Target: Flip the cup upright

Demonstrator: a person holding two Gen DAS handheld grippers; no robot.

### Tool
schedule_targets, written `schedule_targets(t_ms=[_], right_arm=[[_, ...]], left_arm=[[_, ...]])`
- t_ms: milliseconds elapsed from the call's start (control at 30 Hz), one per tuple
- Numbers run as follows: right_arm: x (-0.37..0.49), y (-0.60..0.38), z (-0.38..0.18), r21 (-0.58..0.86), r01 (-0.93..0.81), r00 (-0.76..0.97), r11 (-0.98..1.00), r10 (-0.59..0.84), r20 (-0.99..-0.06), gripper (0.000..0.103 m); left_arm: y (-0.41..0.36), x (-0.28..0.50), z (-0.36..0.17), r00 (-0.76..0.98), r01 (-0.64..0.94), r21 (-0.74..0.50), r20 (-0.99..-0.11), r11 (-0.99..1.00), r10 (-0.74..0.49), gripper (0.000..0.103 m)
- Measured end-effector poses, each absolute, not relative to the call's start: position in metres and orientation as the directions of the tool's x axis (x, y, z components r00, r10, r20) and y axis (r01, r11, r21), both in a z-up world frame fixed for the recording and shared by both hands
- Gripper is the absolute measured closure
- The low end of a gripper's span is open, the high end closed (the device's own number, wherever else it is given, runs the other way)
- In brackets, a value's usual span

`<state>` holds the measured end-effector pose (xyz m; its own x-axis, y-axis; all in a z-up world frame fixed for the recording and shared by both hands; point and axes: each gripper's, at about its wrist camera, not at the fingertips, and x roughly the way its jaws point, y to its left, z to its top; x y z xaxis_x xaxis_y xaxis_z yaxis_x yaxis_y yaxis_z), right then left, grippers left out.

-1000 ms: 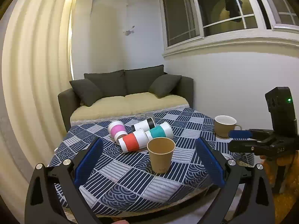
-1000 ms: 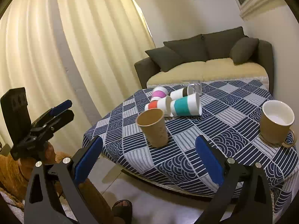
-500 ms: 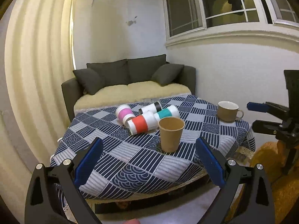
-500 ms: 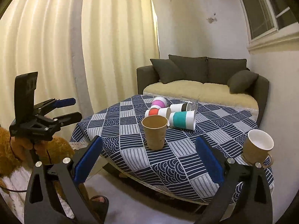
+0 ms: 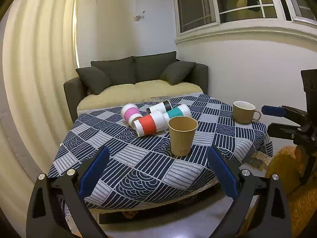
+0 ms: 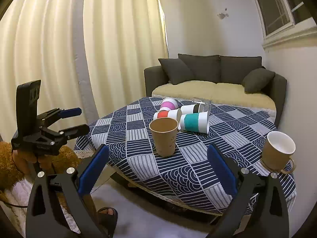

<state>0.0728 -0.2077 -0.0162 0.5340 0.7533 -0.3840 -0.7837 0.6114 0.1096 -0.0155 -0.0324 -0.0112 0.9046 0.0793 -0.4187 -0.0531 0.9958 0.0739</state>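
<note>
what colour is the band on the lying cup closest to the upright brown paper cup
Teal, on a white lying cup right beside the upright brown paper cup; clearest in the right wrist view.

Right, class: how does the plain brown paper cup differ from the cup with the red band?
The brown paper cup stands upright, mouth up; the red-banded cup lies on its side. The brown paper cup is one plain colour; the red-banded cup is white with a red sleeve. Both rest on the patterned tablecloth, untouched by either gripper.

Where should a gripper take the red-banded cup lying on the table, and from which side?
Probably across the red sleeve of the red-banded cup, coming down from above with one finger on each side. It lies on its side, rim toward the table's near-left edge, with the teal-banded cup close behind, so an end-on approach looks crowded. Both grippers are open, off the table.
</note>
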Motion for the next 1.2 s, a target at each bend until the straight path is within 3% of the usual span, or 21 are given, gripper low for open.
schedule_targets(t_ms=[1200], right_arm=[[0.0752, -0.2070, -0.0172, 0.110, -0.779, 0.537, 0.617, 0.748, -0.390, 0.005]], left_arm=[[-0.0365, -0.0086, -0.0156, 0.893, -0.040, 0.086, -0.445, 0.996, 0.074, 0.007]])
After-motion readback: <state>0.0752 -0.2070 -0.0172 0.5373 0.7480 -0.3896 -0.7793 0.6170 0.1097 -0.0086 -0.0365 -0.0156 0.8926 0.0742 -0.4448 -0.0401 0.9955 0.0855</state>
